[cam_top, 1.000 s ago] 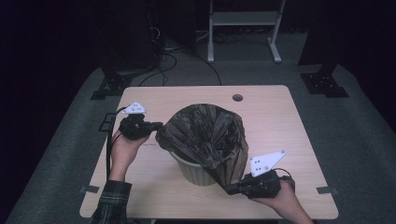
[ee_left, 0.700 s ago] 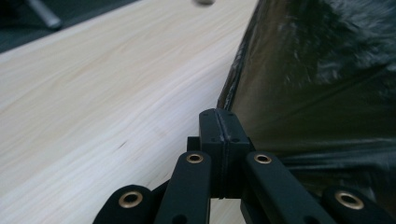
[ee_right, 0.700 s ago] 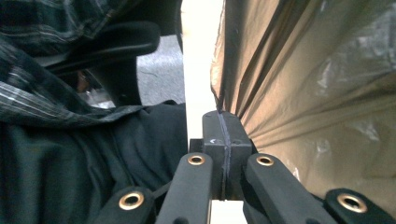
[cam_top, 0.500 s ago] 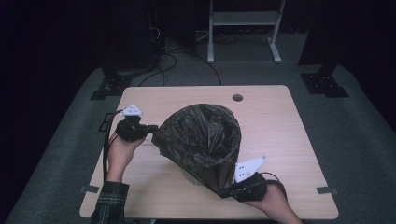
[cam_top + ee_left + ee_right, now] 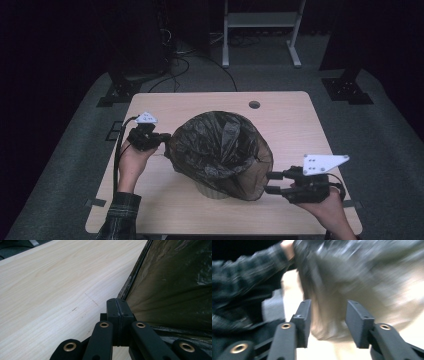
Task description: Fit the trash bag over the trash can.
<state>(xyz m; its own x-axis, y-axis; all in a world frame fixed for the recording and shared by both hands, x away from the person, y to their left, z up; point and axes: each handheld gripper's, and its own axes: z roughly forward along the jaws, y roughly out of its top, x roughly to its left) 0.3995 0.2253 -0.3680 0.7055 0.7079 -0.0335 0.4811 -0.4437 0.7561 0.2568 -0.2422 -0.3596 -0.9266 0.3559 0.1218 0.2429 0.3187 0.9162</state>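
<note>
the left gripper (image 5: 117,315) has its jaws pressed together on the rim of the black bag (image 5: 220,150), pinching the plastic so that edge stays taut and anchored over the near-left side of the bin (image 5: 212,190), whose pale base peeks out beneath the bag's drape. the right gripper (image 5: 270,182) has its jaws apart, having just been opening, with nothing between its fingertips (image 5: 303,320); it sits just beside the bag's right edge, apparently letting go of the film it had stretched there so the rim can settle around the bin. the bag stands at the middle of the wooden table (image 5: 300,120), its mouth spread wide and ballooned over the bin, probably so the liner folds down over the rim all round.
</note>
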